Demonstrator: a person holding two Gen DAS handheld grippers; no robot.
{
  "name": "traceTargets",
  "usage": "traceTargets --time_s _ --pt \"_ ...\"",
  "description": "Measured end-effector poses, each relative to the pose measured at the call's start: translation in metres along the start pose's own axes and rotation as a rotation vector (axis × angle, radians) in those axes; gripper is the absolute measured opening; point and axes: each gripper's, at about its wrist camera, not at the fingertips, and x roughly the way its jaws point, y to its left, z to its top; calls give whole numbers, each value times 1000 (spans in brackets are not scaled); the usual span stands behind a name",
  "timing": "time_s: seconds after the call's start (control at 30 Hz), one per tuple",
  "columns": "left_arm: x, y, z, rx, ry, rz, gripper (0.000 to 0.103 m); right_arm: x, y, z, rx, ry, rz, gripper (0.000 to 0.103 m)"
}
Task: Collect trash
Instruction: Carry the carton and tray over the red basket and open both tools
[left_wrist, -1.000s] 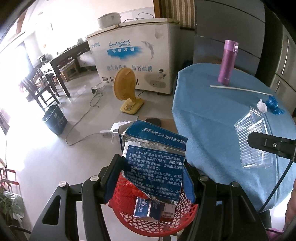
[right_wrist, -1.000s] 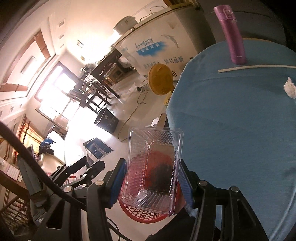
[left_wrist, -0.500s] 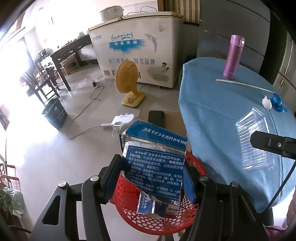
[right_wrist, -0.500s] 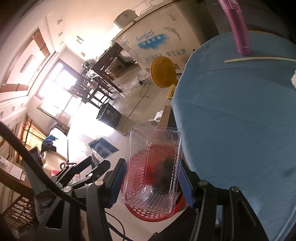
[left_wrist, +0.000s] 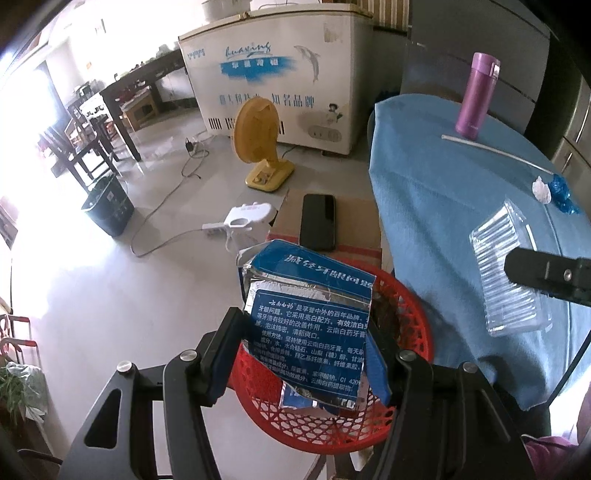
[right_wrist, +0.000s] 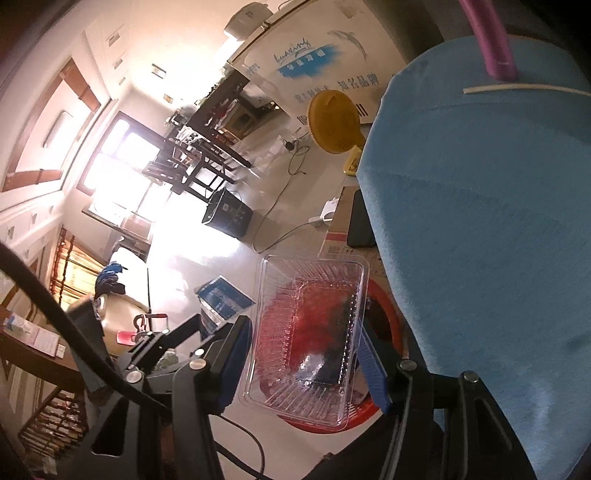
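My left gripper (left_wrist: 303, 343) is shut on a torn blue toothpaste carton (left_wrist: 314, 306) with a foil lining. It hangs over a red mesh basket (left_wrist: 332, 432) beside the table. My right gripper (right_wrist: 304, 354) is shut on a clear plastic tray (right_wrist: 314, 314), held upright over the same basket (right_wrist: 321, 425). In the left wrist view that tray (left_wrist: 506, 280) and a black finger of the right gripper show at the right. The right wrist view shows the carton (right_wrist: 225, 299) to the left of the tray.
A table with a blue cloth (left_wrist: 443, 206) bears a purple flask (left_wrist: 476, 96), a white straw (left_wrist: 495, 149), a white scrap (left_wrist: 541, 188) and a blue wrapper (left_wrist: 561, 194). A phone (left_wrist: 318, 221) lies on a cardboard box. A yellow fan (left_wrist: 258, 144), cables and a dark bin (left_wrist: 109, 206) stand on the floor.
Both grippers have sunk toward the red basket with their loads still held. More of the basket's rim and the phone on the cardboard box have come into view.
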Motion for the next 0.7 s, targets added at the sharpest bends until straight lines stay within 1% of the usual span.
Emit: traceTargets --time_s 0.23,0.37,0.53,0.6,0.7 --pt "12 10 -11 -35 70 -61 62 13 -5 5 13 22 27 61" --pt "16 13 -17 -49 96 -88 62 19 -6 7 18 25 35 62" --pt "17 16 -22 -51 111 -101 62 25 -9 6 35 51 60 64" --pt "16 17 -23 -53 113 -103 63 29 -10 6 46 69 86 64" --pt "16 19 -23 -57 113 -111 63 31 -10 7 53 79 121 69"
